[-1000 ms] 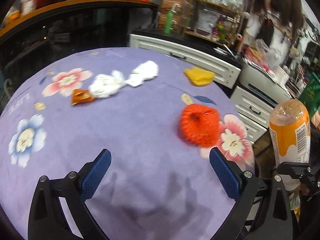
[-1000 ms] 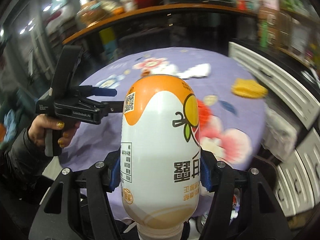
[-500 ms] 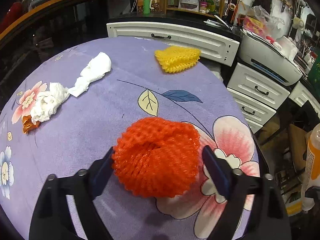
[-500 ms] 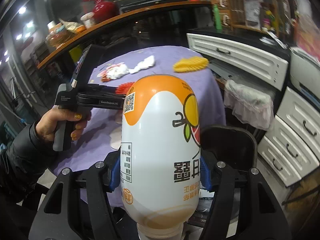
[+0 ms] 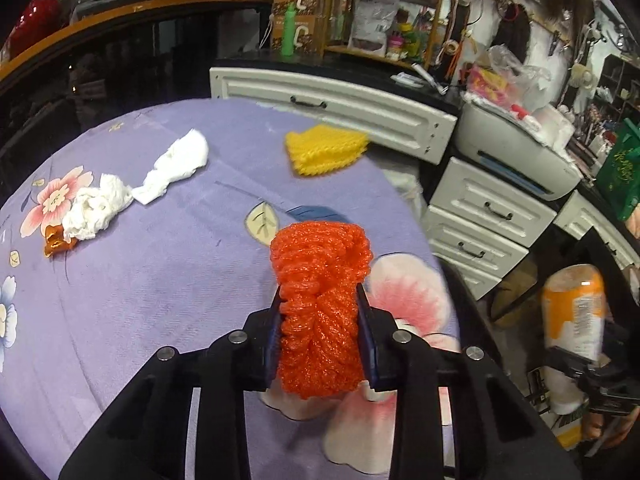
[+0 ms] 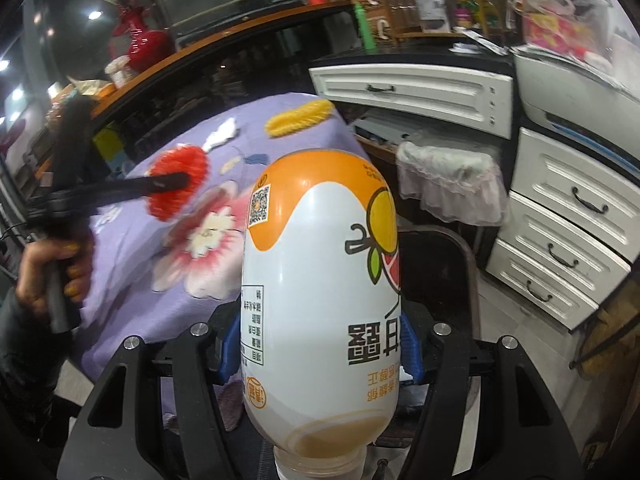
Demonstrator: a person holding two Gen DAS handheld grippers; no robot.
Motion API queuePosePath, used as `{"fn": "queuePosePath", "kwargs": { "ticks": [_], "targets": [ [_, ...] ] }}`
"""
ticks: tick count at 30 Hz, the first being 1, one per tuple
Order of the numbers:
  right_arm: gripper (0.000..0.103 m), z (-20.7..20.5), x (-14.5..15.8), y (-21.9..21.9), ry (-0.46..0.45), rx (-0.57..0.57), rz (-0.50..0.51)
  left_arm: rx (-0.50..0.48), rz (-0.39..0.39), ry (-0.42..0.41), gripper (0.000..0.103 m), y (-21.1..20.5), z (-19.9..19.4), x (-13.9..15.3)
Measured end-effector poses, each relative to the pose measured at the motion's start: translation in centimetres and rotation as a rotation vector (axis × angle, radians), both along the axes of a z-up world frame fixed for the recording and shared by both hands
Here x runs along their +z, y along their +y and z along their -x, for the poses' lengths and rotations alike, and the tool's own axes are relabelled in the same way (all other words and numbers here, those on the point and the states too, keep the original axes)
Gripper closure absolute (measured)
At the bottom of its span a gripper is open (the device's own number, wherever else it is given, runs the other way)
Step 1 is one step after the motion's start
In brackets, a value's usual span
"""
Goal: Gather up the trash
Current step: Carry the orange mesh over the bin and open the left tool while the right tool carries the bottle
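My left gripper (image 5: 319, 300) has its jaws closing on an orange foam fruit net (image 5: 320, 280), which is squeezed between the blue pads above the purple flowered tablecloth (image 5: 160, 280). From the right wrist view the orange foam net (image 6: 180, 180) shows in that gripper over the cloth's edge. My right gripper (image 6: 320, 344) is shut on an orange-and-white drink bottle (image 6: 320, 280), held cap toward the camera beside the table. Still on the cloth lie a yellow foam net (image 5: 326, 150), two crumpled white tissues (image 5: 176, 170) (image 5: 94, 212) and a small orange wrapper (image 5: 58, 242).
White drawer cabinets (image 5: 480, 216) and a printer (image 5: 516, 156) stand to the right of the table. A bin lined with a white bag (image 6: 452, 184) sits between the table and the drawers. A dark chair seat (image 6: 436, 256) lies below the bottle. A hand (image 6: 52, 264) grips the left tool.
The left gripper moved forward over the orange foam net and closed its jaws around it. The right gripper carried the bottle off the table's side and downward, toward the lined bin.
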State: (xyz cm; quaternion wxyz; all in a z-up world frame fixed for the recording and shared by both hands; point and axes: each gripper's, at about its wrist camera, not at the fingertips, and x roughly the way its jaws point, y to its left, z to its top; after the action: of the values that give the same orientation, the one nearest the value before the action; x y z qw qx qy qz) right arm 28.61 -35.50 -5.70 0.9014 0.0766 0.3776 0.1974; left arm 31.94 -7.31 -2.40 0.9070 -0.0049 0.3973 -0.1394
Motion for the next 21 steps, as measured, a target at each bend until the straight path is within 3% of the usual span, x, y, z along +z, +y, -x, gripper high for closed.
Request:
{"fn": "queuePosePath", "kwargs": {
  "ticks": [7, 11, 16, 21],
  "targets": [
    [0.042, -0.8, -2.2, -2.3, 0.036, -0.099, 0.002, -0.111, 0.091, -0.038, 0.071, -4.1, 2.9, 1.4],
    [0.042, -0.8, -2.7, -4.2, 0.050, -0.159, -0.005, -0.214, 0.080, -0.021, 0.071, -8.6, 3.5, 0.6],
    [0.042, 0.0, -3.0, -6.1, 0.050, -0.214, 0.035, -0.311, 0.049, 0.049, 0.071, -13.9, 2.9, -2.9],
    [0.042, 1.2, -3.6, -7.8, 0.057, -0.249, 0.046, -0.336, 0.004, 0.142, 0.071, -17.3, 1.9, -7.8]
  ]
}}
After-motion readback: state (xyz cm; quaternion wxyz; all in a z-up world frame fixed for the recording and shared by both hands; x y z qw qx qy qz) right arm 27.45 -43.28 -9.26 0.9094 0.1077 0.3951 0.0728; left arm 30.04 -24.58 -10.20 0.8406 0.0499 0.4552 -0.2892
